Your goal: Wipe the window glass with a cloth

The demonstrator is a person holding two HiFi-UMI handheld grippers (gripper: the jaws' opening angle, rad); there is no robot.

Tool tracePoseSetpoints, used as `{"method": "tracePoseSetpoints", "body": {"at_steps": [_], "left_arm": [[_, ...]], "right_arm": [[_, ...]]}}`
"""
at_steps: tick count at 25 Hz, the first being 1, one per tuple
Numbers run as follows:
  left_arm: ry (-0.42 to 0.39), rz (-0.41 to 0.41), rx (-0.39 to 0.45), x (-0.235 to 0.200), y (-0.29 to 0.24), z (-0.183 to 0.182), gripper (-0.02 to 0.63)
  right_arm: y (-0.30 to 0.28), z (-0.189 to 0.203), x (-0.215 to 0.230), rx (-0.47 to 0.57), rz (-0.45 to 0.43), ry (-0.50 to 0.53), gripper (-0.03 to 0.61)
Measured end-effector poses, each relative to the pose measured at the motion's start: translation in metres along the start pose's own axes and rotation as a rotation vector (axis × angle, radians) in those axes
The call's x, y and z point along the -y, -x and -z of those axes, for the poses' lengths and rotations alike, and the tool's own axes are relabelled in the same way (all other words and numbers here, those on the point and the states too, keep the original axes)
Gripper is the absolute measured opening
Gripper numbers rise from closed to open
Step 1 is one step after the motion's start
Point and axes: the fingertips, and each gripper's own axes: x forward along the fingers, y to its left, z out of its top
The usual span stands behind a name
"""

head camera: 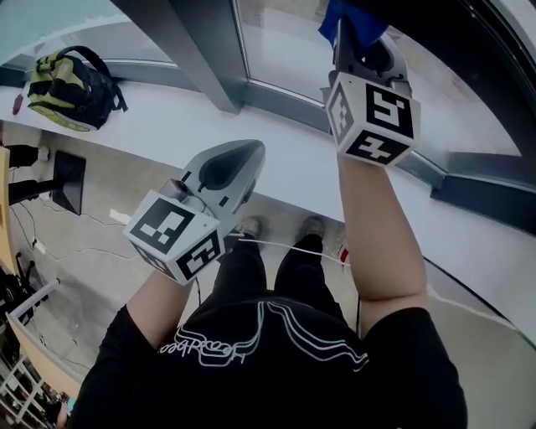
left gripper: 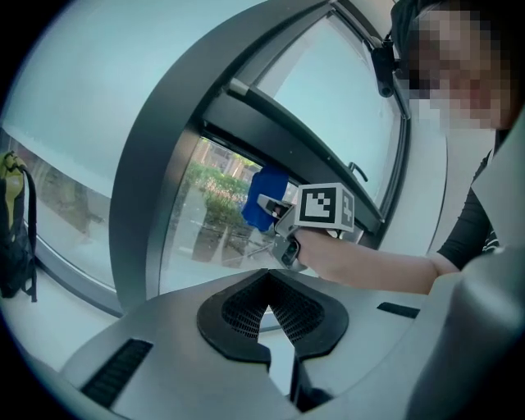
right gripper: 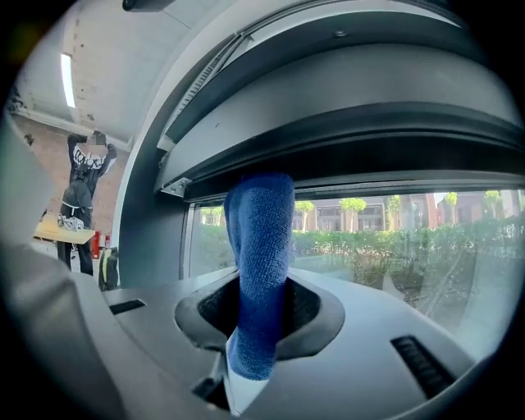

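Head view: window glass (head camera: 276, 42) fills the upper frame above a white sill (head camera: 167, 126). A blue terry cloth (head camera: 350, 18) stands upright at the upper right, close before the pane, pinched by the right gripper (head camera: 358, 38) on a raised forearm. The left gripper (head camera: 239, 159), lower at centre-left, has its jaws pressed together on nothing. The white script on the black shirt (head camera: 276, 360) is unreadable.

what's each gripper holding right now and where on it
The right gripper pinches a blue fluffy microfibre cloth low on its length; most of it stands up past the jaws. The left gripper holds nothing.
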Motion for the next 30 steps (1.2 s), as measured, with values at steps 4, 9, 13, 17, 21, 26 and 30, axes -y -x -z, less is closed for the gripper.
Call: {"method": "tracePoseSetpoints", "body": {"at_steps": [4,9,13,17,21,26,30], "left_arm": [[-0.008,0.024,-0.018,0.022,-0.022,0.004,0.006],[-0.019,0.059,-0.04,0.052,-0.05,0.01,0.006],[-0.023,0.072,-0.053,0.071,-0.068,0.013,0.006],[-0.034,0.087,-0.062,0.087,-0.086,0.014,0.006],[-0.041,0.086,-0.071,0.102,-0.102,0.017,0.006],[-0.054,0.078,-0.067,0.119,-0.125,0.023,0.006],[-0.059,0.067,-0.053,0.136,-0.145,0.026,0.006]], "right_arm": [[0.017,0.006,0.029,0.002,0.021,0.032,0.078],[0.037,0.012,0.066,0.001,0.031,0.01,0.08],[0.05,0.017,0.089,-0.002,0.032,-0.004,0.08],[0.061,0.021,0.111,-0.001,0.032,-0.011,0.08],[0.077,0.024,0.137,0.013,0.032,0.0,0.08],[0.094,0.036,0.166,0.017,0.035,-0.012,0.078],[0.11,0.044,0.196,0.026,0.04,-0.013,0.08]]}}
